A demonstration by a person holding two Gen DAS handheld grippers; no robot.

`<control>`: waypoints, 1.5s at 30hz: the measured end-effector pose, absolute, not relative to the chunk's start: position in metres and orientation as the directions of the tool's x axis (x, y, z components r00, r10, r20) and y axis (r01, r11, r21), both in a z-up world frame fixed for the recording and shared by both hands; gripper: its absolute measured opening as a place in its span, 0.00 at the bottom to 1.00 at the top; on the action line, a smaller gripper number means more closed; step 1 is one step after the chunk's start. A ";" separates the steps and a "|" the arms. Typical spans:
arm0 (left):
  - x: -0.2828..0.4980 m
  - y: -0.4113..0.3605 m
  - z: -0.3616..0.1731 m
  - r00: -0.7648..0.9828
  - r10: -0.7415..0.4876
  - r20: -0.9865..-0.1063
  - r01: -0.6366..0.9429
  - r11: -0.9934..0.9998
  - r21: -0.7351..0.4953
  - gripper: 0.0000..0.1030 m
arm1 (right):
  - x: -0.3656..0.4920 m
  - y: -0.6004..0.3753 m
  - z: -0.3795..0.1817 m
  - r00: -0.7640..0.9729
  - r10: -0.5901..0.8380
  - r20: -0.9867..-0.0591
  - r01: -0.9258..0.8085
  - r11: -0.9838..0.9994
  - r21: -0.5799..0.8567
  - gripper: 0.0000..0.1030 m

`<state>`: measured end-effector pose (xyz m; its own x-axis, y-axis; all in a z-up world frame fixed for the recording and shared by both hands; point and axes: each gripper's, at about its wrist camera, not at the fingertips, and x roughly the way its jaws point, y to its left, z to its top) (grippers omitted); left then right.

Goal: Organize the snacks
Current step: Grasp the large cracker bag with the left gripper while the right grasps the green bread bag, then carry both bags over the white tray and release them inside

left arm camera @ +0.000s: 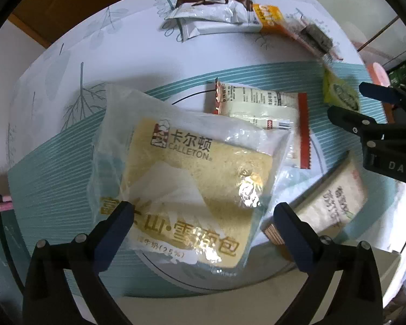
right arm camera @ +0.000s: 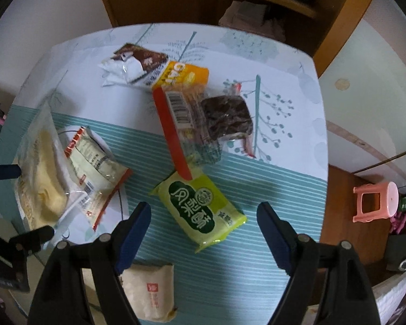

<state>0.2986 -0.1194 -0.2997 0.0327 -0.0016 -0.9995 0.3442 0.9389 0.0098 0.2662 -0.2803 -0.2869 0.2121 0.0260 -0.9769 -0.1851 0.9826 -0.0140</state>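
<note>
My left gripper [left arm camera: 203, 216] is open, its fingers on either side of a clear-wrapped bread pack [left arm camera: 186, 173] lying on the table; the pack also shows at the left of the right wrist view [right arm camera: 40, 168]. A red-edged snack pack [left arm camera: 259, 108] lies partly under it, also seen in the right wrist view [right arm camera: 97, 165]. My right gripper [right arm camera: 204, 216] is open and empty just above a green pineapple-cake pack [right arm camera: 200, 205]; that gripper also shows at the right edge of the left wrist view [left arm camera: 346, 103]. A beige pack [right arm camera: 149, 289] lies near the table's front edge.
At the far side lie a brown-and-white pack [right arm camera: 132, 65], a yellow pack [right arm camera: 181, 75] and a clear pack with a dark cake [right arm camera: 224, 116]. The patterned tablecloth [right arm camera: 257, 243] covers the table. A pink stool [right arm camera: 376, 200] stands on the floor at the right.
</note>
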 end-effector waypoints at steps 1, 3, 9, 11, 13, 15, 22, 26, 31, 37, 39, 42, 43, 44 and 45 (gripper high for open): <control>0.299 -0.122 -0.303 0.037 0.023 -0.999 0.348 0.937 0.034 0.99 | 0.267 -0.281 -0.289 0.205 0.032 -0.978 -0.184 0.983 -0.006 0.79; 0.300 -0.127 -0.307 0.037 0.050 -0.998 0.351 0.935 0.060 1.00 | 0.268 -0.282 -0.295 0.184 0.048 -0.982 -0.181 0.983 0.014 0.78; 0.302 -0.141 -0.315 0.042 0.101 -0.994 0.362 0.926 0.110 1.00 | 0.262 -0.274 -0.292 0.225 0.046 -0.973 -0.225 0.974 -0.006 0.52; 0.302 -0.143 -0.317 0.041 0.100 -0.994 0.354 0.929 0.108 1.00 | 0.261 -0.272 -0.289 0.229 0.049 -0.972 -0.233 0.972 -0.006 0.39; 0.303 -0.141 -0.315 0.064 0.085 -0.994 0.341 0.935 0.101 0.95 | 0.260 -0.270 -0.288 0.227 0.052 -0.973 -0.237 0.972 -0.004 0.36; 0.300 -0.132 -0.306 0.094 0.057 -0.994 0.338 0.937 0.085 0.88 | 0.257 -0.267 -0.288 0.229 0.052 -0.972 -0.236 0.972 -0.004 0.36; 0.288 -0.111 -0.270 0.213 -0.048 -0.976 0.304 0.953 0.020 0.17 | 0.243 -0.265 -0.280 0.220 0.094 -0.971 -0.224 0.974 0.043 0.36; 0.288 -0.092 -0.253 0.258 -0.104 -0.960 0.248 0.968 -0.038 0.11 | 0.233 -0.268 -0.270 0.232 0.125 -0.965 -0.210 0.975 0.076 0.36; 0.281 -0.072 -0.225 0.311 -0.149 -0.939 0.208 0.974 -0.086 0.09 | 0.219 -0.267 -0.246 0.277 0.166 -0.946 -0.199 0.973 0.112 0.36; 0.256 -0.056 -0.180 0.369 -0.179 -0.912 0.184 0.976 -0.117 0.09 | 0.204 -0.265 -0.197 0.362 0.219 -0.906 -0.208 0.966 0.151 0.36; 0.246 -0.052 -0.165 0.396 -0.185 -0.900 0.183 0.976 -0.120 0.09 | 0.199 -0.261 -0.181 0.387 0.231 -0.893 -0.214 0.964 0.157 0.36; 0.230 -0.045 -0.141 0.428 -0.203 -0.881 0.181 0.974 -0.137 0.09 | 0.184 -0.256 -0.158 0.416 0.245 -0.876 -0.212 0.963 0.168 0.36; 0.224 -0.043 -0.134 0.439 -0.209 -0.874 0.183 0.973 -0.140 0.09 | 0.178 -0.254 -0.149 0.426 0.251 -0.869 -0.210 0.962 0.175 0.36; 0.220 -0.041 -0.128 0.446 -0.213 -0.869 0.185 0.972 -0.143 0.09 | 0.173 -0.253 -0.142 0.435 0.254 -0.864 -0.206 0.962 0.179 0.36; 0.214 -0.040 -0.120 0.457 -0.219 -0.862 0.190 0.971 -0.146 0.09 | 0.168 -0.252 -0.137 0.441 0.255 -0.860 -0.203 0.962 0.181 0.36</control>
